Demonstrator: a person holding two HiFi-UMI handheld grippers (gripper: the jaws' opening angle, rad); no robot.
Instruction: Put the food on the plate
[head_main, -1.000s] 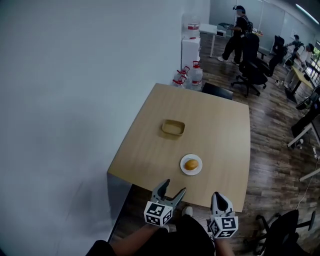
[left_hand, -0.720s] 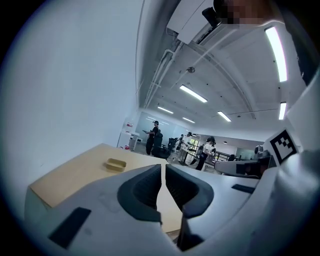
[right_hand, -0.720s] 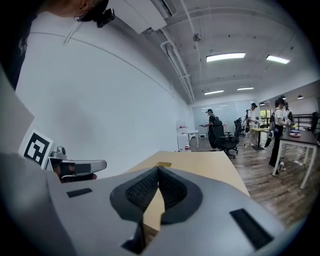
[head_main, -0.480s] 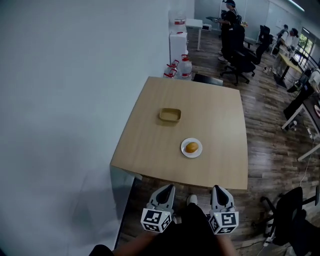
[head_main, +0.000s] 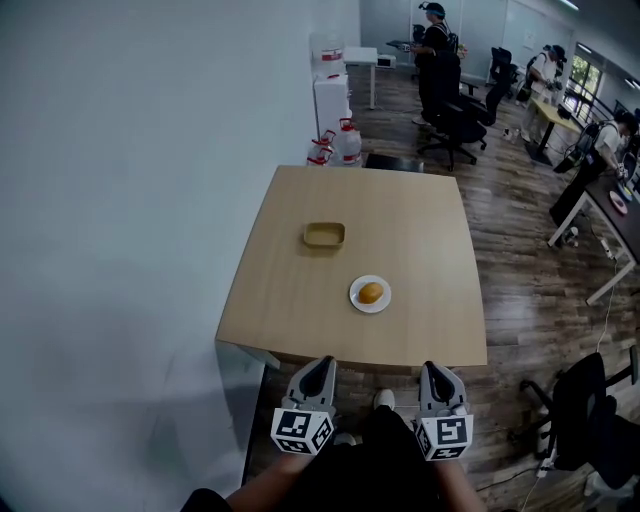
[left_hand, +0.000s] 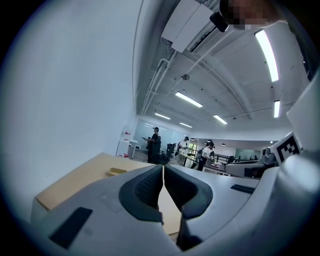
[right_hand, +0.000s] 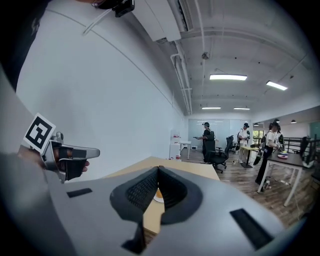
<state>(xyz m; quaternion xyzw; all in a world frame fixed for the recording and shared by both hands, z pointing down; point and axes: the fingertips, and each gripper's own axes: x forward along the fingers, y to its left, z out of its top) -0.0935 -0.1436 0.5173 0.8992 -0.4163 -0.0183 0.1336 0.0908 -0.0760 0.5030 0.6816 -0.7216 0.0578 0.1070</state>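
Note:
A round orange-brown piece of food (head_main: 370, 292) lies on a small white plate (head_main: 357, 300) near the front of the wooden table (head_main: 290, 290). A tan shallow container (head_main: 324, 235) sits farther back on the table. My left gripper (head_main: 322, 364) and right gripper (head_main: 434, 371) are both held low, in front of the table's near edge, close to my body. Both are shut with nothing between the jaws. In the right gripper view the plate (right_hand: 157, 198) peeks out past the closed jaws, and the left gripper (right_hand: 65, 155) shows at the left.
A white wall runs along the table's left side. Water bottles (head_main: 338, 145) and a white dispenser (head_main: 329, 90) stand behind the table. Office chairs (head_main: 455, 125), desks and several people fill the room to the right. A black chair (head_main: 590, 420) is at my lower right.
The left gripper's jaws have closed from wide open. Both grippers have drawn back from the table's edge, and the view has pulled away so the table looks farther off.

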